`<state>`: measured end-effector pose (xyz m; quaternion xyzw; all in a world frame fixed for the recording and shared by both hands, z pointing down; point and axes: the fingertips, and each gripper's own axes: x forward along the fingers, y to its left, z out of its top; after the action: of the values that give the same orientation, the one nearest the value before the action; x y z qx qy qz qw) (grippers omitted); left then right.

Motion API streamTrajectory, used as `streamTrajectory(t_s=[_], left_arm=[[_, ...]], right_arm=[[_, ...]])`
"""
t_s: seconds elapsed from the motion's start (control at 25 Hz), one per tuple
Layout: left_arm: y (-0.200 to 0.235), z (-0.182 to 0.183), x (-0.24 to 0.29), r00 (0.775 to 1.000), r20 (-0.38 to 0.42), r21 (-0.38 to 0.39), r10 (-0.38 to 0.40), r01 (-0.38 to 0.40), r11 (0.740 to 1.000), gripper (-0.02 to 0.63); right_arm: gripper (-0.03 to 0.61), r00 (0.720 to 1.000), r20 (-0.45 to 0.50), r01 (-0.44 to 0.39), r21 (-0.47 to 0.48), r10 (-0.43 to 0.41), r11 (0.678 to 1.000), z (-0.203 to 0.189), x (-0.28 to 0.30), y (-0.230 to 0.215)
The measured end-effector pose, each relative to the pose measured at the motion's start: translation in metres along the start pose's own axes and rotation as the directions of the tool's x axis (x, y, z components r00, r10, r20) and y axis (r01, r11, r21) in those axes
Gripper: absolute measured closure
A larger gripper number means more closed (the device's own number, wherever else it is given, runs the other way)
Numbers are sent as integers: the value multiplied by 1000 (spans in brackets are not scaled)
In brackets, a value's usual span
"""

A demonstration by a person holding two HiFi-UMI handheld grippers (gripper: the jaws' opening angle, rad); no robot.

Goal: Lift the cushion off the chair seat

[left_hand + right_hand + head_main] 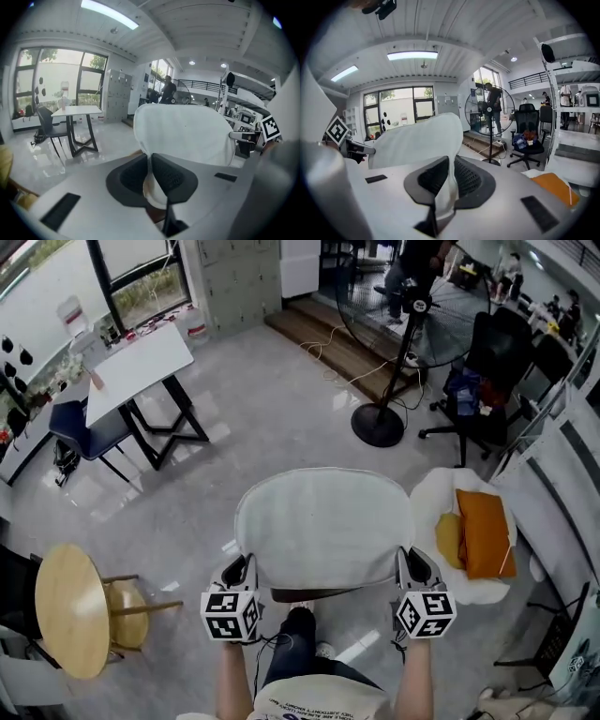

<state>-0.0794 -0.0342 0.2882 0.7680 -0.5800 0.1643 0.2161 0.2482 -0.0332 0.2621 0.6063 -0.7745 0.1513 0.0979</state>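
A pale grey, rounded cushion (319,526) hangs flat in the air in front of me, held at its two near corners. My left gripper (244,570) is shut on the near left corner and my right gripper (411,566) on the near right one. In the left gripper view the cushion (187,136) rises out of the pinched jaws of the left gripper (151,161). The right gripper view shows the same fabric (417,138) clamped in the right gripper (451,168). A dark brown strip of the chair seat (309,594) shows under the cushion's near edge; the rest of the chair is hidden.
A white armchair (427,507) with orange and yellow pillows stands close on the right. A standing fan (394,362) and a black office chair (487,381) are farther back. On the left are a round wooden table (70,610), a stool (127,610) and a white table (141,362).
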Motion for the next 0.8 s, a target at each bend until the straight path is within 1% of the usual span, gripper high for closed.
streamTrajectory(t_s=[0.2, 0.44, 0.6, 0.8], left_arm=[[-25, 20, -49, 996, 92, 5, 23, -23, 1000, 565], [-49, 44, -102, 982, 185, 38, 37, -45, 998, 565], [-59, 54, -130, 974, 225, 51, 34, -47, 998, 565], [-70, 58, -162, 966, 257, 55, 29, -45, 997, 565]], right_arm=[[522, 996, 82, -19, -12, 20, 1000, 30, -45, 0], [522, 988, 155, -15, -30, 20, 999, 55, -95, 4], [520, 981, 193, -4, -42, 12, 999, 69, -123, 9], [518, 973, 231, 13, -49, -1, 999, 79, -156, 15]])
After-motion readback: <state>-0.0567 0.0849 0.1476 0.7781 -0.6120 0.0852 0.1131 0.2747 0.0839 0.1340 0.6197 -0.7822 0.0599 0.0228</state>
